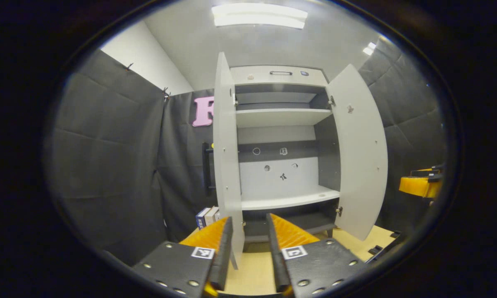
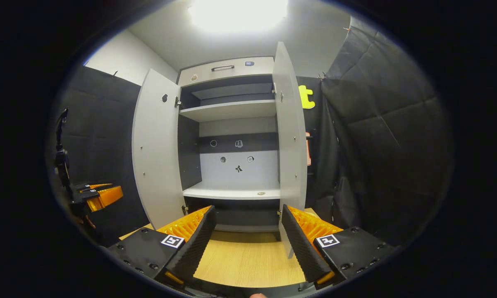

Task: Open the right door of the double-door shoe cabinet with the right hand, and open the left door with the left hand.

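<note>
The white double-door shoe cabinet point(image 1: 279, 120) stands ahead with both doors swung wide. In the left gripper view the left door point(image 1: 225, 157) shows edge-on. Its lower edge drops between the fingers of my left gripper point(image 1: 249, 218), close to the left finger point(image 1: 225, 248); the jaws stand apart, open. In the right gripper view the right door point(image 2: 292, 136) is edge-on just beside the right finger point(image 2: 302, 244) of my right gripper point(image 2: 248, 209), which is open. Each view shows the far door flat: the right door point(image 1: 362, 153) and the left door point(image 2: 157, 153). The other gripper point(image 1: 422, 184) point(image 2: 99, 196) hovers at each side.
Inside are white shelves point(image 1: 290, 200) and a dark back panel; a drawer with a handle point(image 1: 280, 73) tops the cabinet. Several boxes point(image 1: 207, 215) stand on the floor left of the cabinet. A wooden floor point(image 2: 244, 256) runs up to the base. A small item point(image 2: 261, 193) lies on the lower shelf.
</note>
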Demonstrator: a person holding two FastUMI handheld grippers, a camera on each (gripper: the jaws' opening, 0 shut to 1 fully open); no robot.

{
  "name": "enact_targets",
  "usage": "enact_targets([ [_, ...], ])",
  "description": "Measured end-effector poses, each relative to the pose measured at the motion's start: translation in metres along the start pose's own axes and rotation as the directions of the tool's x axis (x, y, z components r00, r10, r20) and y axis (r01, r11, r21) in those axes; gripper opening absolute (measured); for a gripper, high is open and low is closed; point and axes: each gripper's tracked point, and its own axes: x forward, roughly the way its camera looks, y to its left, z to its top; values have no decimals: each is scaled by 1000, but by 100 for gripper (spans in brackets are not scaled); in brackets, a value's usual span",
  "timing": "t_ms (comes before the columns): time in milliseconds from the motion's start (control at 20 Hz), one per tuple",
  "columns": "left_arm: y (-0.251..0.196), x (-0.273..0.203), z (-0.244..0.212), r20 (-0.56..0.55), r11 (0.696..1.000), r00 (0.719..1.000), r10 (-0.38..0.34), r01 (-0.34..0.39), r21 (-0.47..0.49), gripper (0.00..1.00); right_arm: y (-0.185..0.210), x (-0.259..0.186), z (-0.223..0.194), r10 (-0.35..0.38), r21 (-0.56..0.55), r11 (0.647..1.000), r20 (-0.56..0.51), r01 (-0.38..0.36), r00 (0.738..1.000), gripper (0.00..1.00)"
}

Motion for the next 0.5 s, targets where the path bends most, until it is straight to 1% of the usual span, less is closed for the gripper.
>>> enact_targets([
  [50, -2, -1, 2, 4, 1000, 1000, -4, 4, 7, 69, -1, -1, 0, -3, 0, 1000, 0, 3, 1000, 96],
  [100, -1, -2, 3, 8, 1000, 1000, -2, 2, 17, 78, -1, -1, -1, -9, 0, 1000, 1, 9, 1000, 100],
  [150, -3, -4, 3, 10, 1000, 1000, -2, 2, 25, 88, -2, -1, 0, -13, 1, 1000, 4, 13, 1000, 100],
  [200, -4, -5, 4, 12, 1000, 1000, -1, 0, 29, 88, -2, -2, 0, -16, 2, 1000, 6, 16, 1000, 100],
  [250, -5, -6, 4, 14, 1000, 1000, -1, 0, 29, 88, -3, -3, 1, -18, 2, 1000, 9, 18, 1000, 96],
  [350, -7, -6, 4, 14, 1000, 1000, -4, 4, 24, 87, -4, -4, 3, -25, -4, 1000, 15, 25, 1000, 96],
  [450, -6, -7, 7, 18, 1000, 1000, -1, 0, 26, 89, -5, -4, 5, -33, -5, 999, 20, 33, 999, 96],
  [500, -5, -8, 8, 21, 1000, 1000, 0, -1, 28, 87, -5, -4, 6, -36, -2, 999, 23, 36, 999, 96],
])
